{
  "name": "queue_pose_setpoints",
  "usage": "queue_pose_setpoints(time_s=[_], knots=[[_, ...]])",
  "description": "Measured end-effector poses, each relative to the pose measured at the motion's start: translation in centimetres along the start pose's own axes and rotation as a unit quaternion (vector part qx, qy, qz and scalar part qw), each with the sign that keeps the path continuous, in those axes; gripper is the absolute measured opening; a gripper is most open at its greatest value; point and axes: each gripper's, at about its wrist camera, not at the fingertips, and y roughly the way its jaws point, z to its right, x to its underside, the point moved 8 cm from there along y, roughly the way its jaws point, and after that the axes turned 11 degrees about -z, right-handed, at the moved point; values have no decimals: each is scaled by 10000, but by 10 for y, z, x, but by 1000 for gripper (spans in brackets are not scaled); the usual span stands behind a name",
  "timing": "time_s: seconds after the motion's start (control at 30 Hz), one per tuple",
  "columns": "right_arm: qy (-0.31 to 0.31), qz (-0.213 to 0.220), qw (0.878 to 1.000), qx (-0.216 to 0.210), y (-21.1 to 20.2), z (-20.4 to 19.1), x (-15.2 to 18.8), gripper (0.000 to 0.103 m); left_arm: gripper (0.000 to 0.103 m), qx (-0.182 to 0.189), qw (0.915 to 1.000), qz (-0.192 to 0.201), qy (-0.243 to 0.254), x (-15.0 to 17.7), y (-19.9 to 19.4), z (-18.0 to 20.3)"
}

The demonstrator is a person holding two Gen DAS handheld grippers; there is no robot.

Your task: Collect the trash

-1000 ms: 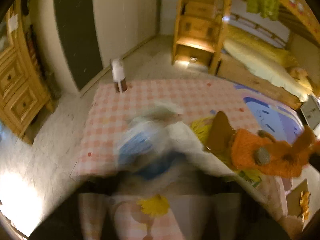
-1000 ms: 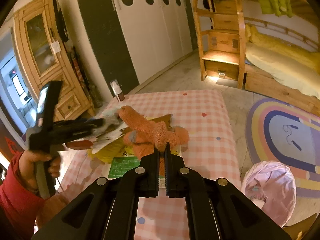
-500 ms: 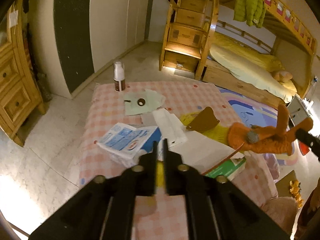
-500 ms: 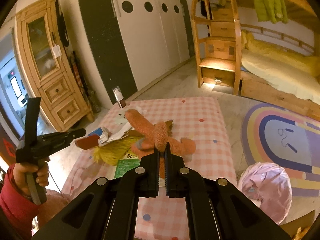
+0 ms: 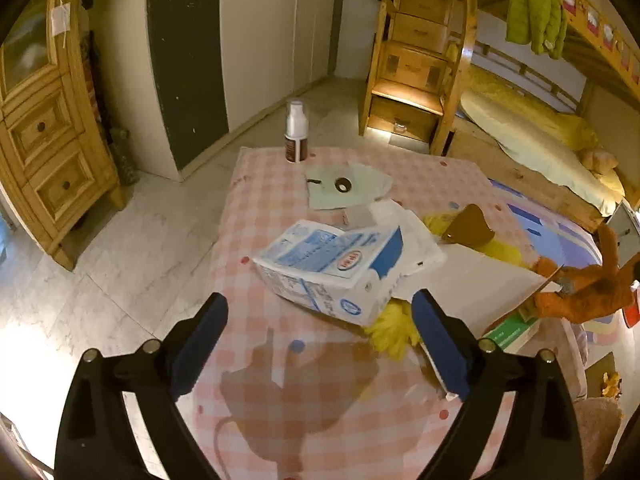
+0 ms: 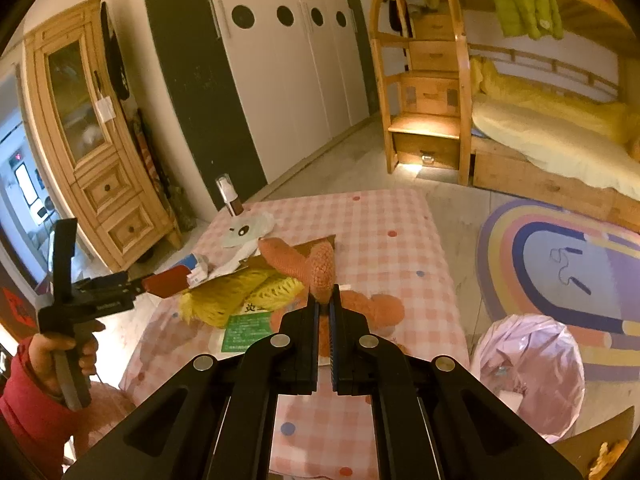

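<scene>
Now the left tongs (image 5: 318, 316) spread wide before the milk carton (image 5: 332, 268); right tongs (image 6: 325, 308) still pinch the orange toy (image 6: 320, 264).

A second ago my left gripper (image 5: 320, 320) was clamped on the blue-and-white carton (image 5: 332, 268), blurred and lifted close to the lens. Half a second ago it was shut with nothing in it, and the carton lay on the checked cloth (image 5: 256, 184). Since then I spread its jaws wide and brought them nearer, just short of the carton. My right gripper (image 6: 325, 312) raised the orange knitted toy (image 6: 320, 268) a little higher.
</scene>
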Motion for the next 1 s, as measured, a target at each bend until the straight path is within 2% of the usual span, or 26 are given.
queue_pose_setpoints(time_s=[0.17,0.23,0.4,0.47,0.53,0.73,0.9,1.0], knots=[[44,-25,10000,8,5,5,-2,4,91,60,10000,58,-30,-22,6,10],[60,-54,10000,-2,7,7,0,4,96,28,10000,-16,-13,-32,12,14],[89,-144,9999,-27,13,11,3,4,96,104,9989,-398,-212,-50,34,20],[110,-163,9998,-38,14,12,3,4,96,-99,9985,-510,-190,-51,41,20],[136,-187,9997,-56,16,13,3,4,96,-262,9977,-595,-206,-48,47,18],[119,-212,9996,-107,16,10,5,4,96,-286,9967,-694,-305,-22,46,6],[77,-221,9996,-143,13,7,8,4,95,-260,9965,-748,-280,5,43,-8],[56,-227,9996,-143,11,5,11,4,94,-51,9974,-626,-346,14,38,-14]])
